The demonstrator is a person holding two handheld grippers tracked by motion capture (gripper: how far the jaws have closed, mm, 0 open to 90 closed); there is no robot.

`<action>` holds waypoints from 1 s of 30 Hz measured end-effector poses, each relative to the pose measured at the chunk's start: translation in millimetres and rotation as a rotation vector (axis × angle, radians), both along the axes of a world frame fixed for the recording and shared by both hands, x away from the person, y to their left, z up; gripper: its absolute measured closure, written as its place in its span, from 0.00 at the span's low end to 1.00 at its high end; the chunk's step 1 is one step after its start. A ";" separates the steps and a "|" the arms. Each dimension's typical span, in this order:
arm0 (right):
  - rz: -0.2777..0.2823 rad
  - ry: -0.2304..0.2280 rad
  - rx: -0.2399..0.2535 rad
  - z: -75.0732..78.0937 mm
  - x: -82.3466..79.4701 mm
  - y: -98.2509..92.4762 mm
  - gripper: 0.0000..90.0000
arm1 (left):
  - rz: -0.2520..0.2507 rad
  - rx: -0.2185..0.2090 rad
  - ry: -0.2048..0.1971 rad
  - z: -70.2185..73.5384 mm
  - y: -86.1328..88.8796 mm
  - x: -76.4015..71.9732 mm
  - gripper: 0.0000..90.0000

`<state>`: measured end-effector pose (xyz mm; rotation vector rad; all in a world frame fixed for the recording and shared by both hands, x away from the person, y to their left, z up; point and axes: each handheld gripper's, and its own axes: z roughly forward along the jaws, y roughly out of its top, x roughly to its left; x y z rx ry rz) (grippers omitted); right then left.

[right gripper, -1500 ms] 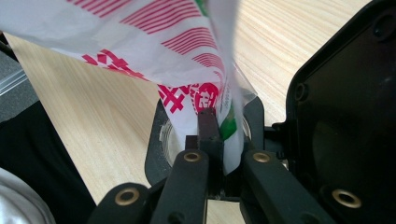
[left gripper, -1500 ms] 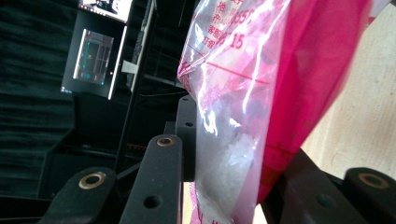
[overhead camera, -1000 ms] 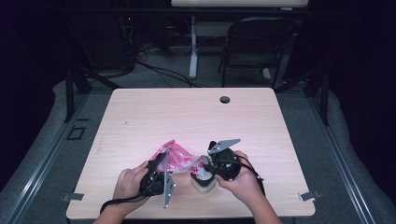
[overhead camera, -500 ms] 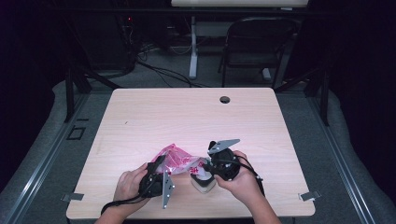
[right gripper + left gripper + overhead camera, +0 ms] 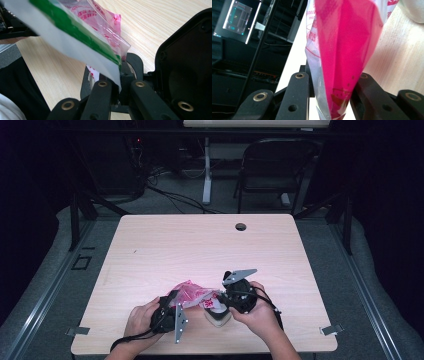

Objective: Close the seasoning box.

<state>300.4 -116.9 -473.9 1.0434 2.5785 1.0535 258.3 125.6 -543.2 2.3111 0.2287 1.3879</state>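
The left gripper [image 5: 329, 100] has its black jaws pressed onto the lower corner of a pink plastic bag [image 5: 347, 42], the film pinched flat between them and fanning out wide above the grip. The right gripper [image 5: 120, 87] is likewise clamped, its jaws closed on the edge of a white packet with a green stripe [image 5: 75, 37], with a fold of the pink plastic bag [image 5: 105, 22] lying against that packet right at the jaws; whether the film itself is caught in the pinch cannot be told. Taking the bag as the landmark, the high view shows the left gripper [image 5: 172, 312] just at its near-left side and the right gripper [image 5: 227, 295] touching its right end, so the bag [image 5: 192, 292] is stretched between the two hands, probably to keep its mouth taut while the packet is worked in or out of it. A pale rounded object [image 5: 217, 317] sits on the wooden table [image 5: 200, 245] just in front of the bag, under the right gripper; what it is stays unclear. Far beyond the bag, near the table's back edge, is a small dark round hole [image 5: 241, 226], and behind the table stands a folding chair [image 5: 277, 165].
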 end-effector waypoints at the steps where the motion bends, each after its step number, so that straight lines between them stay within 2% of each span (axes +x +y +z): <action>1: -0.003 -0.004 0.001 0.1 -0.2 0.3 1.00 | 0.002 -0.009 0.013 -0.4 0.3 0.3 0.84; 6: 0.000 -0.001 0.006 0.8 -1.0 1.1 1.00 | 0.001 -0.022 0.030 -2.2 1.3 1.0 0.84; 18: 0.000 0.001 0.009 0.6 -0.5 3.0 0.99 | 0.001 -0.083 0.110 -8.1 2.9 5.1 0.83; 23: 0.010 0.015 0.027 2.2 0.6 0.8 0.96 | 0.001 -0.097 0.142 -10.5 3.8 6.6 0.84; 26: 0.008 0.026 0.058 2.9 0.5 -0.1 0.94 | 0.002 -0.109 0.164 -12.2 4.6 7.8 0.84; 30: 0.012 0.024 0.071 4.4 0.4 -0.9 0.92 | 0.001 -0.134 0.199 -14.9 5.7 9.9 0.84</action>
